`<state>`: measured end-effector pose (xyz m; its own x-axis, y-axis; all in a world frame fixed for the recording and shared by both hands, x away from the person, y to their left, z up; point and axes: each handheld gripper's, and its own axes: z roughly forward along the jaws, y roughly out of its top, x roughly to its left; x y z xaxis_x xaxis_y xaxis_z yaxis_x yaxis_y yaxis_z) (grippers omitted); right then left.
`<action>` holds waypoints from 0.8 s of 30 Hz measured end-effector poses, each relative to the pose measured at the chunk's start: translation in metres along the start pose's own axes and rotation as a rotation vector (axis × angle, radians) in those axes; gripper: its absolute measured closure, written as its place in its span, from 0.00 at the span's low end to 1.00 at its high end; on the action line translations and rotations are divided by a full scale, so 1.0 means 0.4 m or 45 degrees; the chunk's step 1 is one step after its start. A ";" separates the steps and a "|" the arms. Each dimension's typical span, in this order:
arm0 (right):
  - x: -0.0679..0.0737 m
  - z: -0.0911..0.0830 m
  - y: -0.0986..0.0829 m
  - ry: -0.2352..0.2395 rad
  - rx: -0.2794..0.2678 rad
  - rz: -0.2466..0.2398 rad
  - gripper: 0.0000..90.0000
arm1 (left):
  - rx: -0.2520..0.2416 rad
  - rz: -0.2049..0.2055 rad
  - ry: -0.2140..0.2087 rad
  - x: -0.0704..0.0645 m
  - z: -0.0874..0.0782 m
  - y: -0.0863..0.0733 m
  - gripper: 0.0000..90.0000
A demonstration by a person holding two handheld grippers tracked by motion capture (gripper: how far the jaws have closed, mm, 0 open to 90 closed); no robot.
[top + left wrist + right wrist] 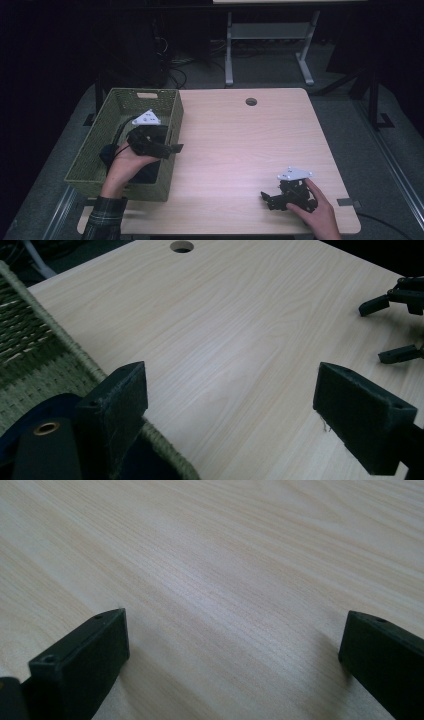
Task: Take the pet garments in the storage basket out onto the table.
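At the table's left edge sits a green woven basket (150,97), and the left hand (131,161) reaches over its right side, the plaid sleeve (106,219) coming up from below. The left gripper (172,148) is held above the basket's right wall, its jaws pointing right across the table and spread wide with nothing between them. In the left gripper view one jaw hangs just over the basket rim (75,347), with a dark blue thing (30,415) lying inside the basket beneath it; what it is cannot be told. Bare wooden table (240,145) lies between the two hands. Near the front right corner the right hand (315,207) rests the right gripper (267,199) low on the tabletop, jaws pointing left, spread apart and empty.
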<state>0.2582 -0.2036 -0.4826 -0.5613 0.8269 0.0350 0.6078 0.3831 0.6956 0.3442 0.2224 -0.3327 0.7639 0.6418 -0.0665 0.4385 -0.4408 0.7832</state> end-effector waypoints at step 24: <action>0.000 0.000 0.000 0.001 0.001 0.001 0.00 | 0.034 -0.057 0.178 0.104 -0.073 -0.063 0.16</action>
<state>0.2581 -0.2036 -0.4825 -0.5609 0.8271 0.0362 0.6090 0.3826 0.6948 0.3512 0.2783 -0.3372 0.6704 0.7419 -0.0128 0.4846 -0.4247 0.7647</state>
